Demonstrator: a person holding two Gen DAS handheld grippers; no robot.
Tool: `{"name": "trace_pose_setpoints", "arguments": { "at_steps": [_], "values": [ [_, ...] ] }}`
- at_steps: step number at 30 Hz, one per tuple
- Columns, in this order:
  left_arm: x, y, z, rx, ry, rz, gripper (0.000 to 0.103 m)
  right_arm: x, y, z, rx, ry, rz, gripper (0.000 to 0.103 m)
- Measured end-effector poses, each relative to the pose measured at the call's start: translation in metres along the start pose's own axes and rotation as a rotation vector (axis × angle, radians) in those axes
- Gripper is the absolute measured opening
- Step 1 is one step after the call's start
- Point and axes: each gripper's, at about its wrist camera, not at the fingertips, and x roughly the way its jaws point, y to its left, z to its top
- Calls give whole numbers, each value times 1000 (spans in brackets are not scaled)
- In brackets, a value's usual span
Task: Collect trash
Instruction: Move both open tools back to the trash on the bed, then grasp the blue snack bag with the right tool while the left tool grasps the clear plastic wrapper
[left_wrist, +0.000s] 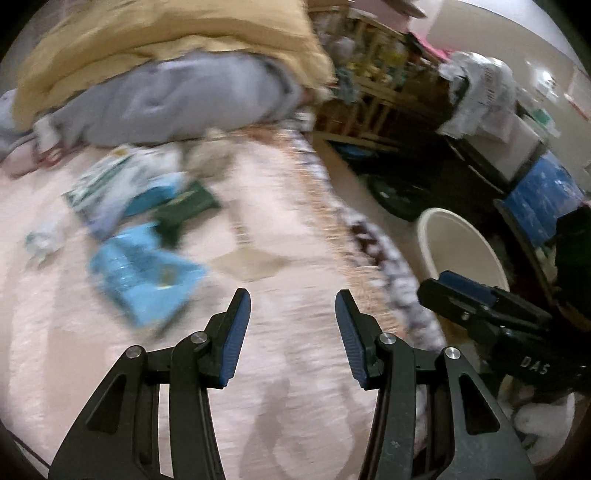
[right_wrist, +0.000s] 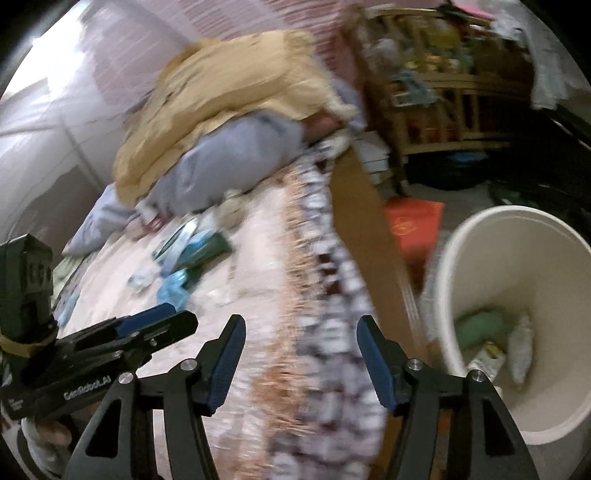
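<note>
Trash lies scattered on a pink bedspread (left_wrist: 288, 229): a light blue wrapper (left_wrist: 144, 277), a dark green packet (left_wrist: 184, 210), a white-green package (left_wrist: 110, 177) and a crumpled clear wrapper (left_wrist: 42, 240). The same pile shows in the right wrist view (right_wrist: 192, 251). A cream bin (right_wrist: 517, 258) stands on the floor beside the bed and holds a green item (right_wrist: 480, 325) and white scraps (right_wrist: 521, 347). My left gripper (left_wrist: 291, 299) is open and empty above the bedspread. My right gripper (right_wrist: 301, 325) is open and empty over the bed's edge, left of the bin. Both views are motion-blurred.
A yellow blanket (left_wrist: 166, 40) and grey pillow (left_wrist: 177, 99) are piled at the head of the bed. A wooden shelf (left_wrist: 373, 74) full of things, a red box (right_wrist: 413, 225) and a blue box (left_wrist: 543, 199) crowd the floor.
</note>
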Motion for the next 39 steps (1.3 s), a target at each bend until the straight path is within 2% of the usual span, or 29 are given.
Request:
{"name": "trace_pose_setpoints", "arguments": {
  "at_steps": [4,11,13,14,15,19,25,28,29,30,31,32,34,39],
  "values": [
    [-16,49,-7,-61,-8,63,46,24,33,2,-61,53,66,65],
    [-41,149,-18,-199,-14,190,46,74,100,6,-192,125,173,66],
    [-44,173,-16,-233,-22,212,51,92,122,9,-243,148,194,67],
    [-45,183,-15,-248,-24,219,57,100,130,10,-265,158,199,68],
    [-46,193,-14,-263,-26,224,59,108,137,13,-285,169,201,72],
    [-40,230,1,-295,-51,247,65,143,163,22,-353,218,187,73],
    [1,260,30,-286,-24,270,66,185,186,24,-445,300,153,73],
    [21,275,37,-328,-19,252,65,198,192,17,-471,322,141,73],
    [26,278,38,-343,-15,241,63,201,192,16,-467,331,142,73],
    [32,281,39,-358,-9,232,48,204,191,16,-455,332,146,72],
    [37,284,39,-375,4,223,36,206,189,15,-436,326,152,62],
    [43,286,36,-393,34,215,20,206,187,15,-418,315,155,54],
    [40,285,28,-404,26,204,18,205,185,13,-407,305,156,44],
    [15,262,9,-374,5,188,15,181,181,9,-387,276,190,43]
  ]
}}
